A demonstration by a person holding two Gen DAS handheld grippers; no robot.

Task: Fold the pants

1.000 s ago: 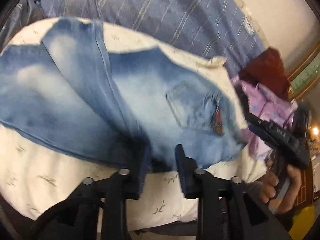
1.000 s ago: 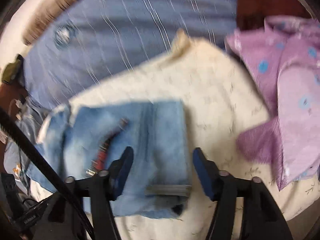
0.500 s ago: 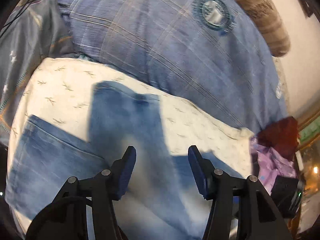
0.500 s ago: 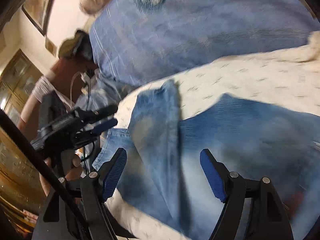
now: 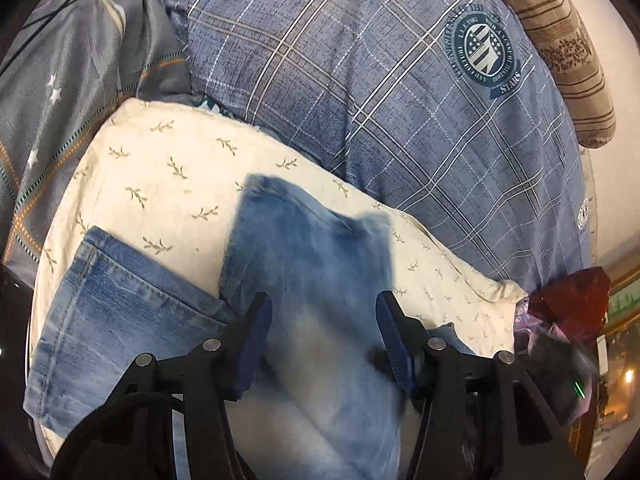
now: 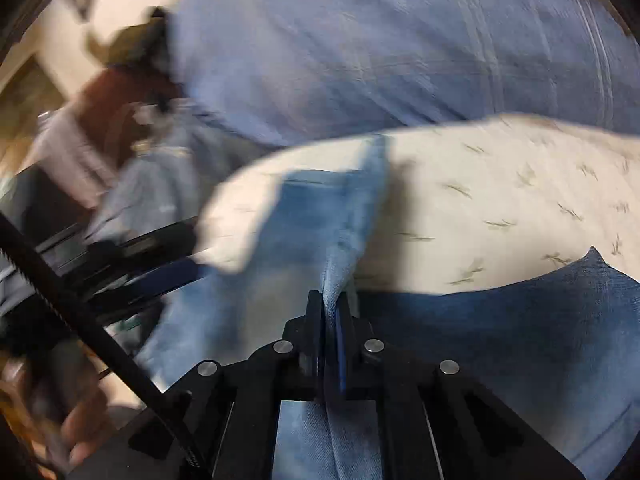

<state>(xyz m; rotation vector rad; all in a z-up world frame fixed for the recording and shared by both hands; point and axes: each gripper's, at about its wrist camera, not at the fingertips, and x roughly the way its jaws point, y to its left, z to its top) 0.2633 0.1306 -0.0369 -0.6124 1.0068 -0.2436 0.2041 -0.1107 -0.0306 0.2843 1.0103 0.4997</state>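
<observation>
Folding is only partly done: the jeans (image 5: 316, 320) lie on the cream sheet (image 5: 168, 168), one leg laid across, not yet compact. The right gripper (image 6: 330, 312) pinches a denim ridge; the left gripper (image 5: 320, 340) hovers above the denim, jaws apart, holding nothing.

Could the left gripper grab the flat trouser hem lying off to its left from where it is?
Probably yes. The left gripper is open, and the hem of the jeans lies flat and uncovered on the cream pillow. Nothing stands between them, though the gripper would have to swing left first.
</observation>
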